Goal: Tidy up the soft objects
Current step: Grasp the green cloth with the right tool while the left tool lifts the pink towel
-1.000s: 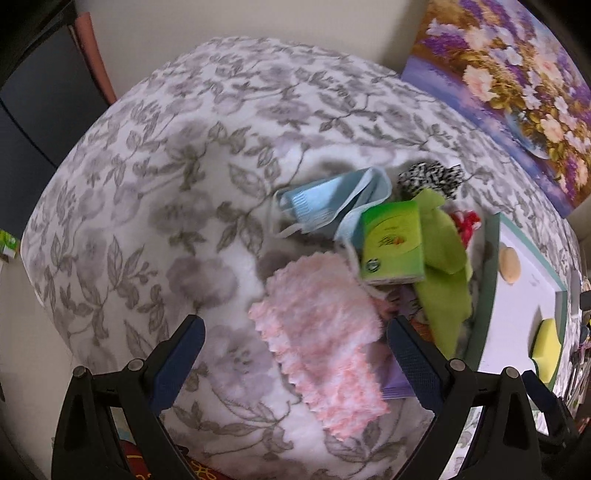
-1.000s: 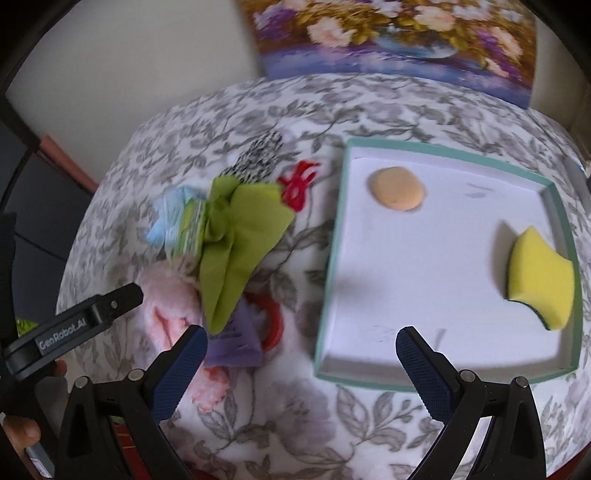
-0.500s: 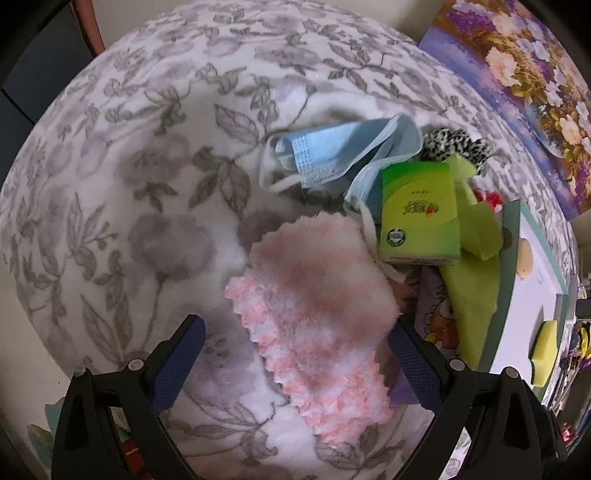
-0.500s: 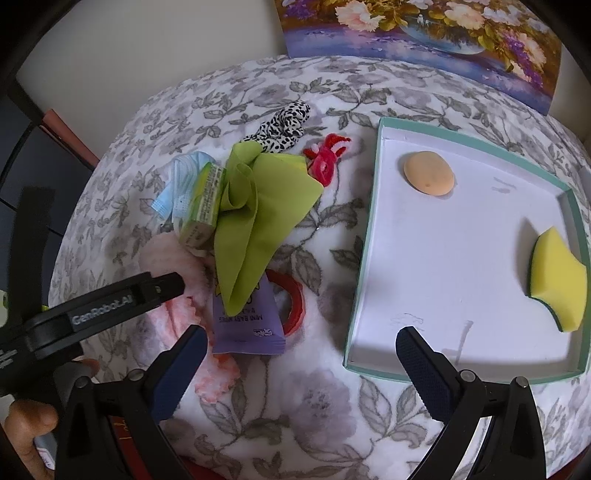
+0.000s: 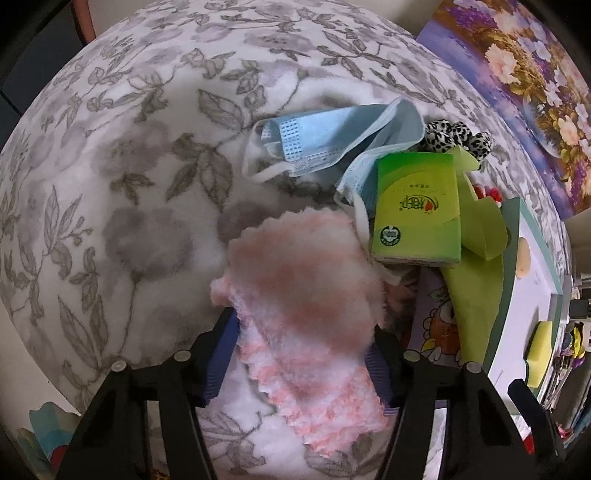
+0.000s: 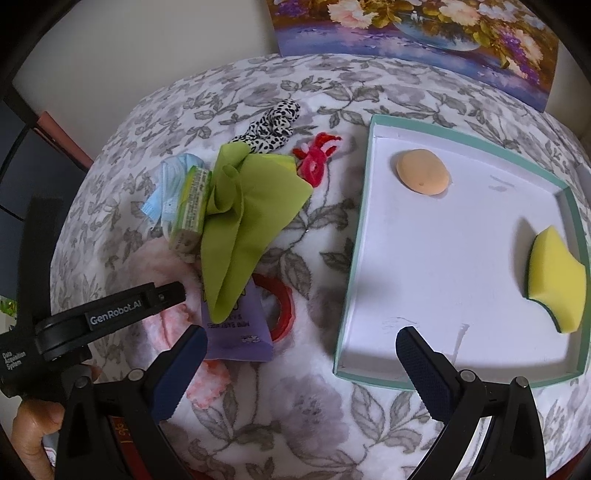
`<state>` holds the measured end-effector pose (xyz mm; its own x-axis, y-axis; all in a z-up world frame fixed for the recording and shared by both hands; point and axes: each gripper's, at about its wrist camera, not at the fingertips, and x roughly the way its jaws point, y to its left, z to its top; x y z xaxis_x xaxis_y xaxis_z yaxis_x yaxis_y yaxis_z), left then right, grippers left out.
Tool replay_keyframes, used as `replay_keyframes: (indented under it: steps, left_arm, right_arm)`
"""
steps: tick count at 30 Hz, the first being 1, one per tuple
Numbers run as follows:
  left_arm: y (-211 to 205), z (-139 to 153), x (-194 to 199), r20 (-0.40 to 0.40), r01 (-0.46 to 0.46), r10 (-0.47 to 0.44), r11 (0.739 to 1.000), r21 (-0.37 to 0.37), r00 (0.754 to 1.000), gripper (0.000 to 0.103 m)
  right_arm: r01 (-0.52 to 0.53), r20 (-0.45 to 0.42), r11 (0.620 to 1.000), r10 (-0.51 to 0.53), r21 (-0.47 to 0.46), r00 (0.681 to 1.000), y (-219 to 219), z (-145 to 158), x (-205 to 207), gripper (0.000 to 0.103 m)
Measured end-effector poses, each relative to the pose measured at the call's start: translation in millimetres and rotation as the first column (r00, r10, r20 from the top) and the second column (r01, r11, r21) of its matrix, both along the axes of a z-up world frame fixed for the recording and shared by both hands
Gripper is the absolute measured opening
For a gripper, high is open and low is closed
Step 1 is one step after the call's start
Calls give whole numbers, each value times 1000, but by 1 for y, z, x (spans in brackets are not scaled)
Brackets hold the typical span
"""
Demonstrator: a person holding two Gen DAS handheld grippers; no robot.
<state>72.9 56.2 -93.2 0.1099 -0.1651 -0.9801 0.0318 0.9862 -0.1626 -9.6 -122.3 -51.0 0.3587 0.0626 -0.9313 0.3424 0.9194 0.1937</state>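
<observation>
A pink fluffy cloth lies at the near end of a pile on the flowered tablecloth. My left gripper is closing on it from above, and both pads touch its sides. Behind it lie a blue face mask, a green tissue pack, a green cloth and a purple packet. My right gripper hangs open and holds nothing, between the pile and the white tray. The tray holds a beige round pad and a yellow sponge.
A leopard-print scrunchie and a red hair tie lie behind the pile. A red ring sits partly under the purple packet. A flower painting leans on the wall at the back. A hand holds the left gripper.
My left gripper came down onto the pink cloth, and its jaws closed from wide open to touch both sides of the cloth. The right gripper stayed where it was, open.
</observation>
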Motion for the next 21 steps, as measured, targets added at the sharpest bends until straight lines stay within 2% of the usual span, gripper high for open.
replay_keyframes:
  steps: [1, 6, 13, 21]
  left_arm:
    - [0, 0, 0, 1, 3, -3, 1000, -5, 1000, 56]
    - [-4, 0, 2, 0, 3, -3, 999, -36, 1000, 50]
    - [-3, 3, 0, 1, 10, -10, 997, -76, 1000, 30]
    - [1, 13, 3, 28, 6, -3, 994, -106, 1000, 22]
  right_arm:
    - [2, 0, 1000, -2, 1, 1000, -1, 0, 0, 103]
    - [7, -5, 1000, -7, -3, 1000, -1, -1, 1, 103]
    - [0, 2, 1000, 0, -2, 1000, 0, -1, 2, 103]
    - [18, 45, 1000, -19, 25, 999, -6, 2, 7, 103]
